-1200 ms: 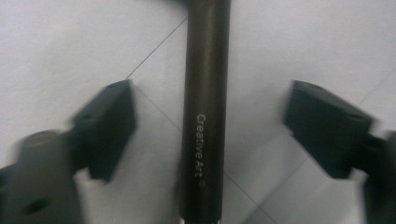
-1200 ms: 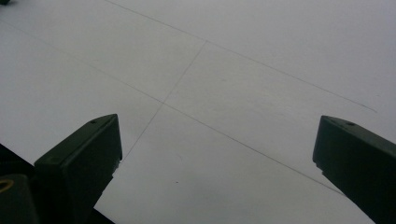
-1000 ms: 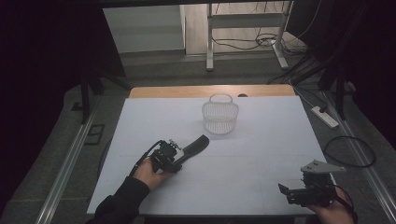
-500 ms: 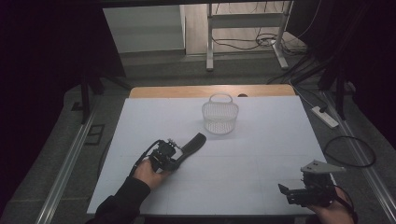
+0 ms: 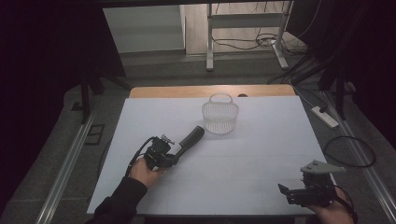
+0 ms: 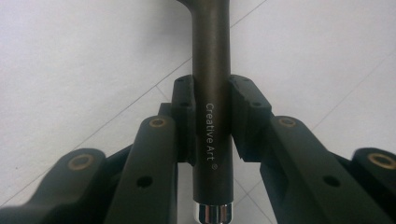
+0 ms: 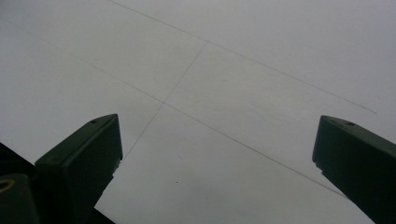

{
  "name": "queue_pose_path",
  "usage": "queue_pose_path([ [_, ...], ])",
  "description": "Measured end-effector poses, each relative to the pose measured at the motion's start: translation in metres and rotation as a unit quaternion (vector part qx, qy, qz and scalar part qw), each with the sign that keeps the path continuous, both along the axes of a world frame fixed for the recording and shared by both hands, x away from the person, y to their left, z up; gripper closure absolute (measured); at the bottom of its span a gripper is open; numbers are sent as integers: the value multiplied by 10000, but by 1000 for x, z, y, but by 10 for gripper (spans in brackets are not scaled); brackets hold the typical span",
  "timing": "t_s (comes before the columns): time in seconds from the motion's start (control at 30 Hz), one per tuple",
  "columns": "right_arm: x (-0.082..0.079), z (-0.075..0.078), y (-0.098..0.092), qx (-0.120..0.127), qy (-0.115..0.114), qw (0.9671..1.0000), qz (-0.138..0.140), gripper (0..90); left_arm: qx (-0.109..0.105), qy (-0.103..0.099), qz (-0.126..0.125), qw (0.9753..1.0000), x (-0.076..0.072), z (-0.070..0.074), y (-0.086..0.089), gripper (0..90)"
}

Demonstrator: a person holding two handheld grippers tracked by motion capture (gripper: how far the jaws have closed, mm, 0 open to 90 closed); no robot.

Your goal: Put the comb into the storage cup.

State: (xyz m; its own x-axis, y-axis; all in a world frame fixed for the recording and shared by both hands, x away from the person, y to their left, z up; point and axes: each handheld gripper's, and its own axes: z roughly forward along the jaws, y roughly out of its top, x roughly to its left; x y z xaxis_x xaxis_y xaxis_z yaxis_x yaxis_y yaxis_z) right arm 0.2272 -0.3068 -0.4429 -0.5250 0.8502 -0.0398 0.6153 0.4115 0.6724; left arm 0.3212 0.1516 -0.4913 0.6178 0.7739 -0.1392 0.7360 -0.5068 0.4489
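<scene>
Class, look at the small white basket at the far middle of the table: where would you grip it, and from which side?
Grip the arched handle on top of the basket, coming straight down from above. The basket stands upright with its handle raised and nothing over it. The open right hand-held gripper is free; the left hand-held gripper is shut on the dark handle.

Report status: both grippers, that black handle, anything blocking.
Left gripper shut on black handle. Right gripper open, empty. Wire basket beyond, apart; nothing blocking.

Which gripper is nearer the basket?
Left. The left gripper, shut on a dark handle that points at the basket, sits just short of it. The right gripper, open, is at the table's near right corner, far from it.
</scene>
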Motion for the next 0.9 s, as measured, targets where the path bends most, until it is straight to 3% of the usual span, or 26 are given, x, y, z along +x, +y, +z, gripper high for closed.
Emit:
queue_pose_path([
  [0.33,0,0,0,0,-5,10000,0,19,-204,-227,-9,9995,-5,7,5,724],
  [0.9,-1,1,0,11,-53,10000,46,16,-617,-621,-115,9961,-20,24,7,724],
])
